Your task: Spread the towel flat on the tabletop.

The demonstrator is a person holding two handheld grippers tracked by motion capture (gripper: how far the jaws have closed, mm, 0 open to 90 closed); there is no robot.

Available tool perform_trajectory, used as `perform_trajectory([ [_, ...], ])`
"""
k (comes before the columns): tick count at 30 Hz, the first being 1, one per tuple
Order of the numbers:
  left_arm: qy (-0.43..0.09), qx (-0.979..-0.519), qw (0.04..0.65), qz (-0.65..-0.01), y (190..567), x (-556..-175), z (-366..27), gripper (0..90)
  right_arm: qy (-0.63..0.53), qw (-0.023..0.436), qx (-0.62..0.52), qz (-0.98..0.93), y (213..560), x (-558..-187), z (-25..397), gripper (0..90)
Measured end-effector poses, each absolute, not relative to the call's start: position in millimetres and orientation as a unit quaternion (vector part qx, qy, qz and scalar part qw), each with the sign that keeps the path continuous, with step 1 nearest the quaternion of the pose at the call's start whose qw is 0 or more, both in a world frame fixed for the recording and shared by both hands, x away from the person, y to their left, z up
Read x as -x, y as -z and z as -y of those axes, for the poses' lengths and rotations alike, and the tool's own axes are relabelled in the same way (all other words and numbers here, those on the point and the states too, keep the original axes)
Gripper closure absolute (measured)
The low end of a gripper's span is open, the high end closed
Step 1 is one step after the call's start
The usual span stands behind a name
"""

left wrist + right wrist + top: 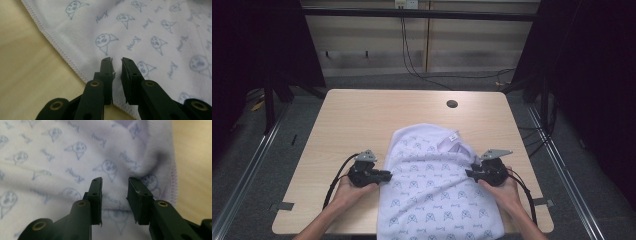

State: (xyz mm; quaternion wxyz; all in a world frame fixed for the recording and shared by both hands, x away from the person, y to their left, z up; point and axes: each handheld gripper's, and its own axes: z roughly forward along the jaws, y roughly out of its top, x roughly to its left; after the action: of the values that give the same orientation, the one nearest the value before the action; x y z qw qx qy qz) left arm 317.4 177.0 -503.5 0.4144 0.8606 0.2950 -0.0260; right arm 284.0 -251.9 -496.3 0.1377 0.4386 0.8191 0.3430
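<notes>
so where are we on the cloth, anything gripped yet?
Done: the printed cloth lies on the table, its far end already rounded over, near end hanging off the front edge. In hand: left tool and right tool sit at opposite side edges, jaws open, nothing gripped. Left: closing on the edges and, probably, folding.

cloth [432, 190]: soft matt printed fabric, stitched hem | table [362, 120]: smooth pale wood-look top

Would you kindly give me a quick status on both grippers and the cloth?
Left gripper open at cloth's stitched edge. Right gripper open over opposite edge. Cloth rumpled on table, unheld. Nothing in the way.
</notes>
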Motion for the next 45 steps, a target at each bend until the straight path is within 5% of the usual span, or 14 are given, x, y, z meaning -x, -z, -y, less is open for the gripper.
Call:
perform_trajectory([
  [4,0.05,-0.872,0.412,-0.261,501.5,-292.9,-178.5,69.6,-0.339,0.116,-0.436,-0.826,493.5,-259.1,254.2,68.1],
  [9,0.106,-0.882,0.4,-0.227,499.0,-265.3,-175.0,68.2,-0.34,0.078,-0.433,-0.831,489.5,-214.8,261.1,70.3],
  [14,0.106,-0.877,0.411,-0.223,493.7,-258.4,-176.7,68.0,-0.357,0.045,-0.427,-0.83,484.1,-189.8,267.8,71.4],
  [20,0.018,-0.847,0.444,-0.291,489.4,-320.9,-174.6,71.6,-0.427,0.079,-0.396,-0.809,462.5,-223.2,245.1,70.4],
  [29,-0.011,-0.794,0.46,-0.398,503.2,-389.2,-190.6,66.7,-0.411,0.083,-0.389,-0.82,480.5,-315.6,191.5,62.6],
  [34,-0.023,-0.79,0.457,-0.408,506.0,-401.5,-180.2,69.0,-0.398,0.093,-0.398,-0.821,494.7,-331.8,179.1,55.5],
  [37,-0.004,-0.801,0.452,-0.393,512.9,-402.5,-164.7,62.8,-0.381,0.105,-0.394,-0.83,500.0,-331.7,173.9,52.3],
  [42,-0.004,-0.81,0.457,-0.367,508.3,-395.7,-150.4,59.8,-0.371,0.127,-0.407,-0.825,502.6,-333.1,172.8,59.6],
  [45,0.02,-0.82,0.462,-0.336,508.0,-387.6,-133.4,61.1,-0.358,0.15,-0.424,-0.818,502.4,-334.4,173.6,81.7],
])
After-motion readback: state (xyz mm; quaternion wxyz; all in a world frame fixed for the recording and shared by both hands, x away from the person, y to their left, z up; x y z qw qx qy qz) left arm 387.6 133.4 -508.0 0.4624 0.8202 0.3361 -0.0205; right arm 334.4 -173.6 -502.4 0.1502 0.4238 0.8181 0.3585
